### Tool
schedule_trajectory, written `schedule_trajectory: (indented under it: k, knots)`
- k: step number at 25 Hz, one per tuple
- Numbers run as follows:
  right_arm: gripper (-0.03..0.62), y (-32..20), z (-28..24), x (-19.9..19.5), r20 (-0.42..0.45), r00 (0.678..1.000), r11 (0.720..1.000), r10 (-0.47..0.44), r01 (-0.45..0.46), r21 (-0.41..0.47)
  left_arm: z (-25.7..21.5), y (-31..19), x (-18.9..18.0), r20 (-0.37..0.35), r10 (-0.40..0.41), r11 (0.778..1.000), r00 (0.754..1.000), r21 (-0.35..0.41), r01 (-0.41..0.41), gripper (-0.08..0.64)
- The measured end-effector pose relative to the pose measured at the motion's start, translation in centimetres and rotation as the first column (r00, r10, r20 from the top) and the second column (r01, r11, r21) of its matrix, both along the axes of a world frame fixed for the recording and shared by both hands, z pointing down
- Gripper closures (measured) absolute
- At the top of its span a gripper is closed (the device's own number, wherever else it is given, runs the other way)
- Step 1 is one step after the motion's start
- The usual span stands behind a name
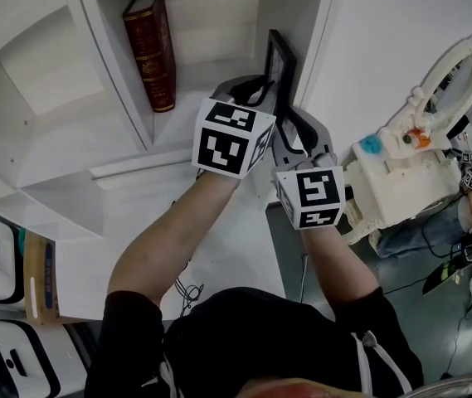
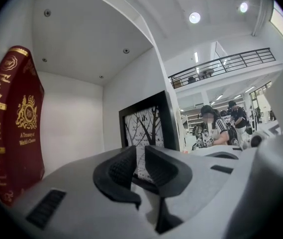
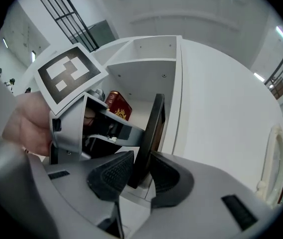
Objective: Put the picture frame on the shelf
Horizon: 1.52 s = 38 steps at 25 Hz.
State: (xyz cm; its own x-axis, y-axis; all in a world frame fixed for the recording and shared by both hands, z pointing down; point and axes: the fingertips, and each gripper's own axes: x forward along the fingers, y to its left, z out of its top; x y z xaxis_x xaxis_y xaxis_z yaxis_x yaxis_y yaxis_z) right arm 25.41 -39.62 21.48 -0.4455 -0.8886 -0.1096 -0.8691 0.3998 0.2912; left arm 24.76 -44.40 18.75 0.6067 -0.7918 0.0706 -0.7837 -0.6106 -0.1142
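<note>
Seating the picture frame (image 1: 279,63) in the shelf (image 1: 219,157) is the step in hand. The frame stands near upright on its edge in the right-hand compartment, just beside the side wall (image 1: 317,31).

The right gripper (image 3: 140,171) is clamped on the frame's near edge, with a pad on each face. The left gripper (image 2: 140,159) faces the print, jaws nearly together with nothing between them.

The next move, as judged, is to confirm the frame stands steady, then release and withdraw straight back.

A red book (image 1: 154,48) leans well apart to the left. The side wall limits clearance on the right.
</note>
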Motion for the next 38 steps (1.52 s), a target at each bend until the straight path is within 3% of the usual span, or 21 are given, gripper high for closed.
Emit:
schedule_trajectory:
  k: [7,15,23,28,38]
  knots:
    - [0.495,1.1,-0.6,1.5,-0.018,0.999,0.996,0.031,-0.030,0.079,0.1,0.0,0.7,0.018,0.019,1.000,1.000,0.004,-0.019,0.502]
    - [0.502,1.8,0.8,0.2,-0.117,0.992,0.995,-0.044,0.054,0.082,-0.3,-0.9,1.1,0.033,0.018,1.000,0.999,-0.005,-0.018,0.503]
    - [0.511,-0.4,0.6,-0.6,-0.020,0.994,0.994,-0.108,0.108,-0.023,-0.9,-2.2,0.9,0.062,-0.004,1.000,0.998,0.002,0.004,0.503]
    - [0.511,-0.9,0.7,-2.2,-0.014,0.989,0.988,-0.147,0.146,-0.055,-1.8,-2.3,0.9,0.066,-0.007,1.000,0.998,0.023,0.006,0.503]
    - [0.511,-0.9,1.0,-2.4,0.018,0.988,0.986,-0.153,0.154,-0.063,-4.4,0.7,0.6,0.092,-0.033,0.986,0.995,0.163,0.018,0.503]
